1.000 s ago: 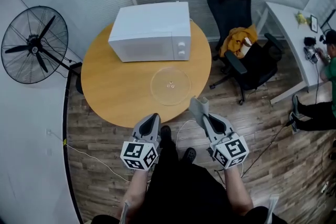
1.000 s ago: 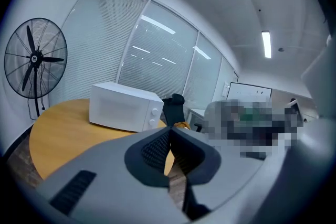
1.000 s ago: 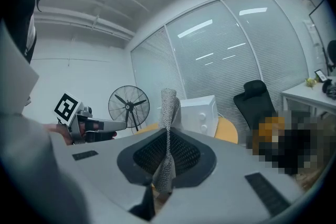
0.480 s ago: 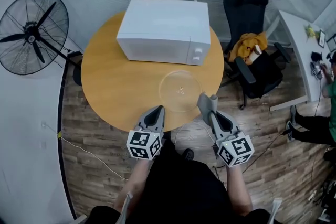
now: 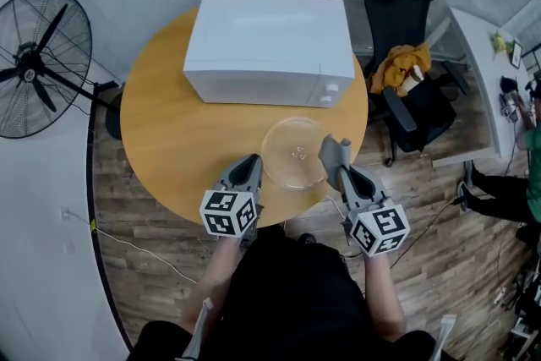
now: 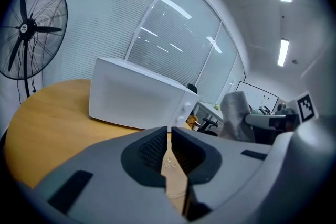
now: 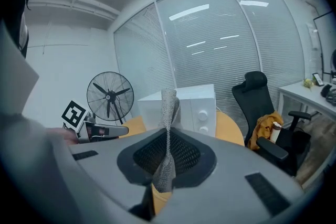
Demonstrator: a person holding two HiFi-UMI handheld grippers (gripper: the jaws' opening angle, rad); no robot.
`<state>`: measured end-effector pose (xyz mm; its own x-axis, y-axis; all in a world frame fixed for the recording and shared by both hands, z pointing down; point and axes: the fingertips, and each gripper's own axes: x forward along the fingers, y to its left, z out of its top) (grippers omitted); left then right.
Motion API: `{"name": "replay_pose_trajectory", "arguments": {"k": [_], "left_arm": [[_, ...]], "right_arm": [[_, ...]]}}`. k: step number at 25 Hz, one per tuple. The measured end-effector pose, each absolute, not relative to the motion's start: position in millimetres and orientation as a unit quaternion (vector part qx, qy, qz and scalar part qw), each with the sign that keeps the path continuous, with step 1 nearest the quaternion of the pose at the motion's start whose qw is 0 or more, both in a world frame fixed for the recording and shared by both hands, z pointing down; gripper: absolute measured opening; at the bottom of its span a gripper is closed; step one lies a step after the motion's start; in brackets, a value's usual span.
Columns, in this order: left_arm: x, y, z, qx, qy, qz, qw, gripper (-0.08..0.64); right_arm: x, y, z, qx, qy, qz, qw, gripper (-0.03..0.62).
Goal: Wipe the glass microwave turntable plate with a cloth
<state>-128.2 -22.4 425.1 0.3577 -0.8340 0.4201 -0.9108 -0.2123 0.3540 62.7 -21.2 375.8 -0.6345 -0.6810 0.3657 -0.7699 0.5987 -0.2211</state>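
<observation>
The clear glass turntable plate [image 5: 294, 152] lies on the round wooden table [image 5: 169, 139], in front of the white microwave [image 5: 266, 46]. My left gripper [image 5: 252, 162] hovers at the plate's left rim. Its jaws have just been opening and stand a narrow slit apart with nothing between them [image 6: 169, 139]. My right gripper [image 5: 338, 165] sits at the plate's right rim, shut on a grey cloth [image 5: 331, 150]. The cloth [image 7: 168, 113] sticks up out of the jaws in the right gripper view.
A standing fan [image 5: 34, 63] is at the left of the table. A black office chair [image 5: 406, 55] with an orange garment stands at the right, and beyond it a white desk [image 5: 478, 34]. The floor is wood.
Both grippers have moved forward from the table's near edge to the plate's two sides. The cloth stays in the right gripper. The view has shifted closer to the table.
</observation>
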Motion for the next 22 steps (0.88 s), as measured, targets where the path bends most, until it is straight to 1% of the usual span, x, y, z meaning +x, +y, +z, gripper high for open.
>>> {"name": "replay_pose_trajectory", "arguments": {"k": [11,17,22], "left_arm": [[-144.1,-39.9,508.5,0.765,-0.513,0.063,0.384,0.043],[-138.6,-31.3,561.1,0.736,-0.482,0.065,0.471,0.057],[-140.5,-28.0,595.6,0.699,-0.492,0.063,0.515,0.080]], "right_arm": [[26.7,-32.8,410.6,0.412,-0.873,0.201,0.165,0.025],[8.3,-29.7,437.7,0.382,-0.877,0.220,0.189,0.025],[-3.0,-31.9,456.4,0.351,-0.884,0.229,0.209,0.025]]}}
